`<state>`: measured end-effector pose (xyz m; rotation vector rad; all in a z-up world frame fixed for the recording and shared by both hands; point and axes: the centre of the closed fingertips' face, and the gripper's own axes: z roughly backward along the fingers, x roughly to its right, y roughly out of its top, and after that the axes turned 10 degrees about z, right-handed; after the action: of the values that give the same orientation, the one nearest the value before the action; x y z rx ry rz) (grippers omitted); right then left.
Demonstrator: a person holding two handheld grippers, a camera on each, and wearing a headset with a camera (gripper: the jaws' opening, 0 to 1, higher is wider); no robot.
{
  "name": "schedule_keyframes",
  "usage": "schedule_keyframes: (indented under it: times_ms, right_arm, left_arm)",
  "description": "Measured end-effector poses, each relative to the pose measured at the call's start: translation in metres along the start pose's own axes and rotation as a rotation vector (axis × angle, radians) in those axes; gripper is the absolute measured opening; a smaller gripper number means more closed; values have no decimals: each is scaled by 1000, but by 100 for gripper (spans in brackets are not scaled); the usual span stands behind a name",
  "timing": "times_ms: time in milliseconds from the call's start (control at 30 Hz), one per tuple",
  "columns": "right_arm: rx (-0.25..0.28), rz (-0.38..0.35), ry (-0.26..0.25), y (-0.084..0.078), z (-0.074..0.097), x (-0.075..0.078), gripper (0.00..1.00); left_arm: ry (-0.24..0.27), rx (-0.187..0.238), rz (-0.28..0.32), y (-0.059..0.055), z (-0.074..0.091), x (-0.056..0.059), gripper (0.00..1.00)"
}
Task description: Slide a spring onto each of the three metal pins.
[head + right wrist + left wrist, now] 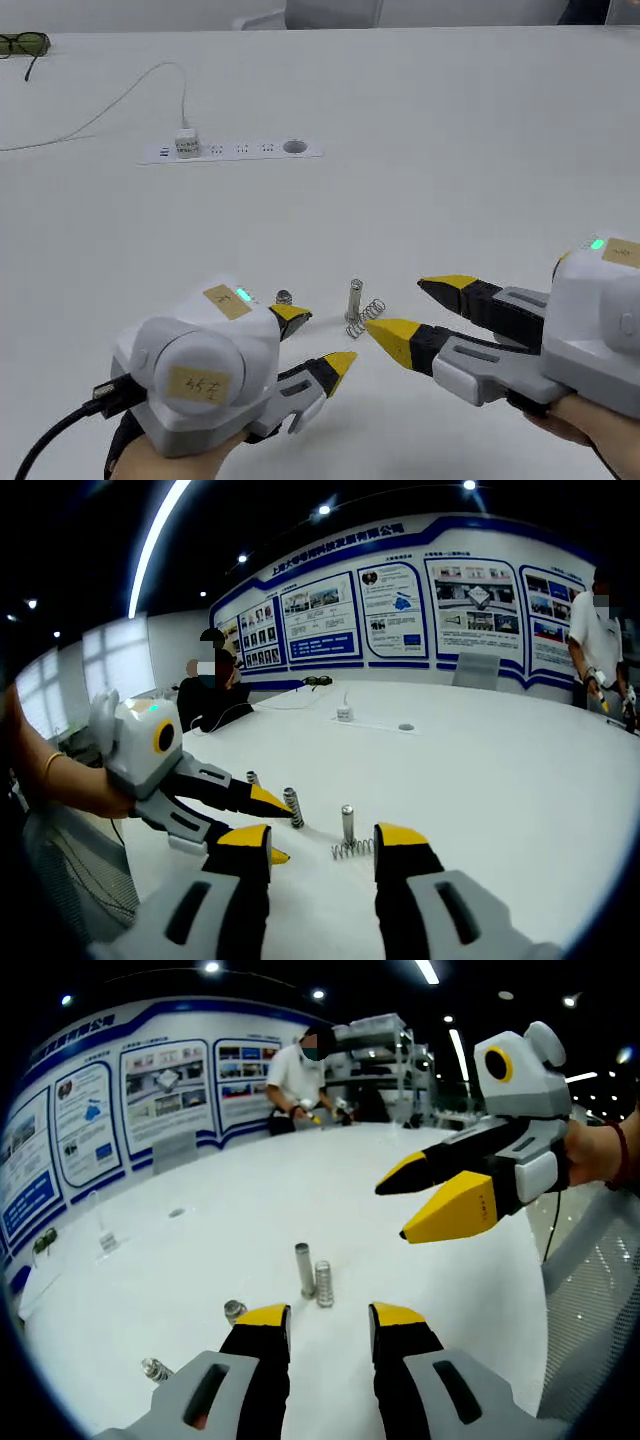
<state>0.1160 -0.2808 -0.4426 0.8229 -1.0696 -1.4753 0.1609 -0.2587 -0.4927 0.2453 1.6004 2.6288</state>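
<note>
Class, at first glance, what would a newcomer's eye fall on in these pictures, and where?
Two open claws with yellow-tipped black jaws, the left claw and the right claw, face each other low over the white table. Between their tips stands an upright silver metal pin, with a small coiled wire spring lying beside it.

bare pin [355, 297]: silvery, round-topped, stood upright, nothing on its shaft. loose spring [365, 318]: thin silver coil, lay on its side at a slant, one end touching the bare pin's base. second pin [292, 806]: upright, near the first, shaft looked ringed with coils in the right gripper view. third pin [252, 778]: upright, farther along, partly hidden, too small to read.
</note>
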Motion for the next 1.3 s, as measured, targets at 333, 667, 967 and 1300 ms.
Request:
schedule_keyframes:
  times_ms: [333,667,967,1300]
  right_arm:
    - [-13,8,-11,-8,6,3,40]
    - [-8,-18,-18,-11,12,7,40]
    - [-11,-25,-27,-14,12,8,39]
    - [-11,-35,-37,-16,11,10,38]
  left_arm:
    - [37,-14,55,-7,-21,-9,26]
    - [34,-32,96,-13,-39,-8,21]
    - [33,-42,101,-17,-53,-7,18]
    - [34,-58,80,-21,-59,-7,15]
